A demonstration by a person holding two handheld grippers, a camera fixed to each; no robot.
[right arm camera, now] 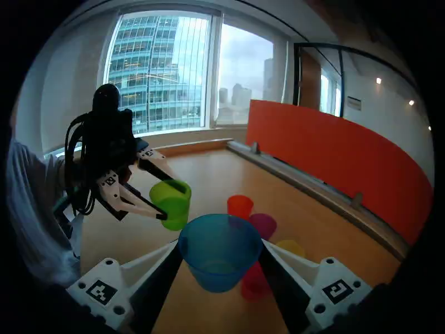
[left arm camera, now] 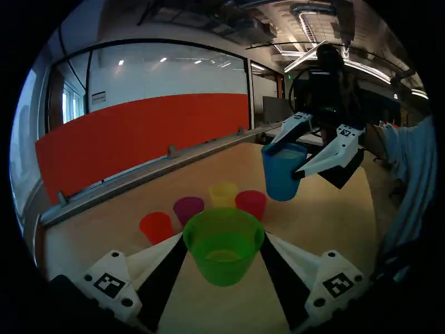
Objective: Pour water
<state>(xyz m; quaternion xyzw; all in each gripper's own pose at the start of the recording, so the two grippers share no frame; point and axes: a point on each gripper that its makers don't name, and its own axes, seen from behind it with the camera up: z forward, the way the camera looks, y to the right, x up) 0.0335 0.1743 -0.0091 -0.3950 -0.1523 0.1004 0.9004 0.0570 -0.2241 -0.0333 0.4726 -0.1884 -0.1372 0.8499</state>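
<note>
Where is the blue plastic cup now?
In the left gripper view, upper right: the blue plastic cup is held by the right gripper, just beyond the small red cup.

Office with orange desk divider [left arm camera: 144,133], skyline windows [right arm camera: 161,72]

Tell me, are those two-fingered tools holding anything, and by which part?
The left hand-held gripper holds the green cup by opposite sides below the rim. The right hand-held gripper holds the blue cup the same way.
</note>
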